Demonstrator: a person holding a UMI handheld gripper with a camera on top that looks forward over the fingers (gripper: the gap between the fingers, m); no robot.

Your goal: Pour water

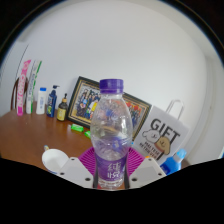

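Observation:
A clear plastic water bottle (111, 130) with a purple cap (111, 86) and a purple label stands upright between my fingers, lifted above the wooden table (25, 135). My gripper (111, 172) is shut on the bottle's lower body, and the magenta pads (88, 160) press on it from both sides. A white cup (53, 158) sits on the table just left of the fingers, partly hidden by the left one.
A white "GIFT" paper bag (160, 135) stands to the right, with a blue-capped item (176, 160) in front of it. A framed picture (88, 100) leans on the white wall behind. Several small bottles (47, 102) and tall boxes (24, 85) line the far left.

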